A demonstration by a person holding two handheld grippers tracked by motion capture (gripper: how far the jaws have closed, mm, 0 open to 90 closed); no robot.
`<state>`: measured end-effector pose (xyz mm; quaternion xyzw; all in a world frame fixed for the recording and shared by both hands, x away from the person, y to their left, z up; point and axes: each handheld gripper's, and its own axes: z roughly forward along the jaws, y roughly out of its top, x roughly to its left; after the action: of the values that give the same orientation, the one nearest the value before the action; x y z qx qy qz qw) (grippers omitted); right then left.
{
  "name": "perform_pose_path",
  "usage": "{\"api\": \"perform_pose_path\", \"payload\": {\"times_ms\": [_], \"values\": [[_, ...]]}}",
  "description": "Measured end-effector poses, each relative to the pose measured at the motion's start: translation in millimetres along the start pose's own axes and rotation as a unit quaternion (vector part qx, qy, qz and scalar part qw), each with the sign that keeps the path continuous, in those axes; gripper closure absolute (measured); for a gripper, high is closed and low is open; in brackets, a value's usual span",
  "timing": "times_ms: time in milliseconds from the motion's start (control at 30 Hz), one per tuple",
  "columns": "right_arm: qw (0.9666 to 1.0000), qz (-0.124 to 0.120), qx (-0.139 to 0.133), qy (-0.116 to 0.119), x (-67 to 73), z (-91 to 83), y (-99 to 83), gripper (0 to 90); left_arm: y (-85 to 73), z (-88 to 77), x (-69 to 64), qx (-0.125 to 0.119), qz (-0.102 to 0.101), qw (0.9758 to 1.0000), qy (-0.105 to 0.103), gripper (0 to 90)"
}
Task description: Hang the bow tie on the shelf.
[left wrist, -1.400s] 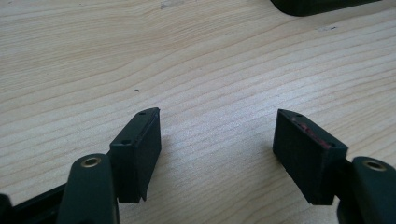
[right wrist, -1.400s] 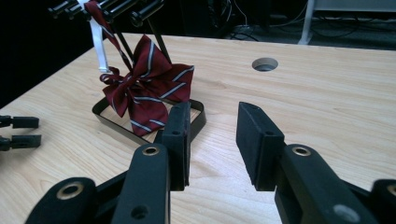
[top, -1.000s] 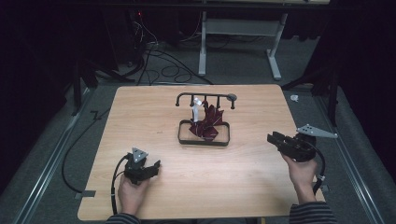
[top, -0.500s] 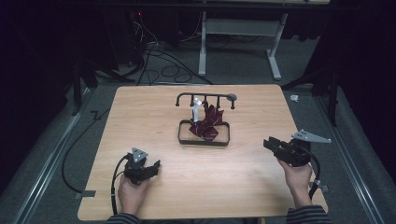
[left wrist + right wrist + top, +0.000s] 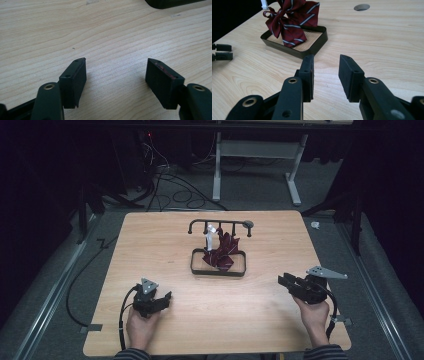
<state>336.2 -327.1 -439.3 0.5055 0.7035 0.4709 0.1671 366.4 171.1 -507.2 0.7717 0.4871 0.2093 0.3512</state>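
A black rack with a hooked top bar stands mid-table on a shallow black tray. A dark red tie with pale stripes hangs bunched from it into the tray, beside a white clip. The right gripper view shows the tie and tray ahead. My left gripper rests open near the front left, over bare wood. My right gripper is open at the front right, pointing toward the tray, with nothing between its jaws.
The wooden table has a round hole beyond the tray. The tray's corner shows at the top of the left gripper view. The left gripper's jaws show at the far left. Cables and a desk frame lie behind.
My right gripper has moved left from the table's right edge and a little toward the person. The left gripper and the tie have stayed still.
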Motion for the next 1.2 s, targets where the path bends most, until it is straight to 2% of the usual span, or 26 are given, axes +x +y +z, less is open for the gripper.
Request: {"api": "perform_pose_path", "payload": {"times_ms": [533, 1200], "values": [[0.9997, 0.009, 0.02, 0.011, 7.9, 19.0, -16.2, 66.9, 0.0, 0.2, 0.0, -0.001, -0.002, 1.0, 0.0, 33.7], [0.9991, -0.002, 0.043, 0.001, 16.1, 40.2, -26.3, 66.9, 0.0, 0.2, 0.2, -0.001, -0.001, 1.0, 0.001, 33.7]]}}
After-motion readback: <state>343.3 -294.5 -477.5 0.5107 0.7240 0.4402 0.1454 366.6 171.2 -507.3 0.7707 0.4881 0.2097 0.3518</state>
